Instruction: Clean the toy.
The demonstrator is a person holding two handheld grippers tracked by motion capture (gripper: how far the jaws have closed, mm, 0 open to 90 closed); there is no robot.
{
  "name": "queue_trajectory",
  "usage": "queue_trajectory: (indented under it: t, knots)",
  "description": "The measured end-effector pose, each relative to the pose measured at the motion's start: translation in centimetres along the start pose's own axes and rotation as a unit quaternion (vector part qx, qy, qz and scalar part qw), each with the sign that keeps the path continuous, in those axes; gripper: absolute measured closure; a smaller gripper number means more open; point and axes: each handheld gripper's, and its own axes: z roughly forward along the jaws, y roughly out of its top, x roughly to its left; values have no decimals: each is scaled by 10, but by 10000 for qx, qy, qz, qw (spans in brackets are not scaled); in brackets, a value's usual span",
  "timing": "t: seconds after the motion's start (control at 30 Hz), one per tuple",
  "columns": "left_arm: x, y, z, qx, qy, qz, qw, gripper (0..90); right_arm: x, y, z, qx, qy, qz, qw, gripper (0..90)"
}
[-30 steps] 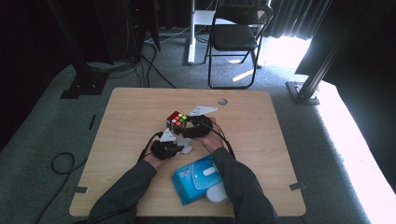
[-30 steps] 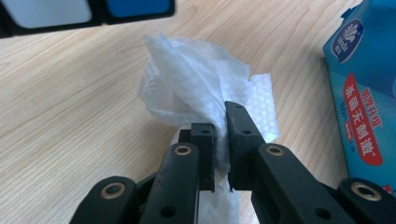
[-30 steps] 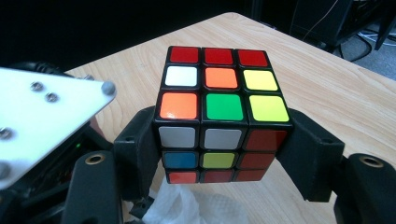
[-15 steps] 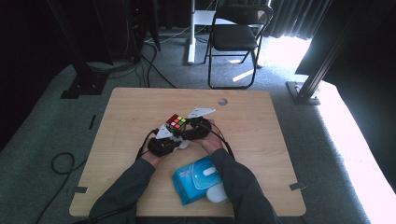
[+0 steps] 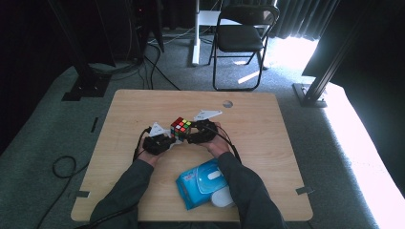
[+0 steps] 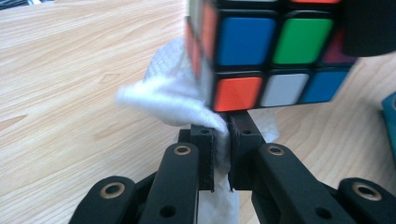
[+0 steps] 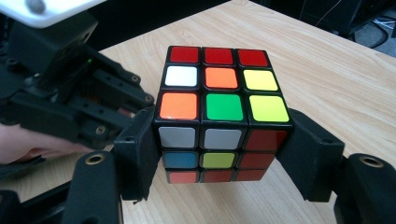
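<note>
Above the light wooden table (image 5: 133, 114), right gripper (image 7: 219, 154) clamps the multicoloured plastic puzzle cube (image 7: 219, 112); left gripper (image 6: 222, 140) pinches a crumpled white wipe (image 6: 173, 93) against it. Hard rubbing could dislodge the cube.

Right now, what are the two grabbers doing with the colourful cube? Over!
Right gripper clamped on the puzzle cube, held above the table. Left gripper pinching a white wipe against the cube's side. Blue wipes pack near the forearms, not in the way.
</note>
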Motion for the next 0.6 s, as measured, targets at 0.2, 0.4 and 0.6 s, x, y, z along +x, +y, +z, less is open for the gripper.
queue_trajectory:
  t: [0.2, 0.4, 0.6]
  knots:
    - [-7, -1, 2, 33, -104, 125, 9999, 832, 0, 0, 1, -18, 14, 32, 10000, 344]
    - [-26, 2, 5, 9, -378, 415, 9984, 832, 2, 1, 4, -51, 42, 50, 10000, 344]
    - [-41, 5, 8, -37, -605, 590, 9964, 831, 1, 2, 3, -86, 36, 82, 9999, 344]
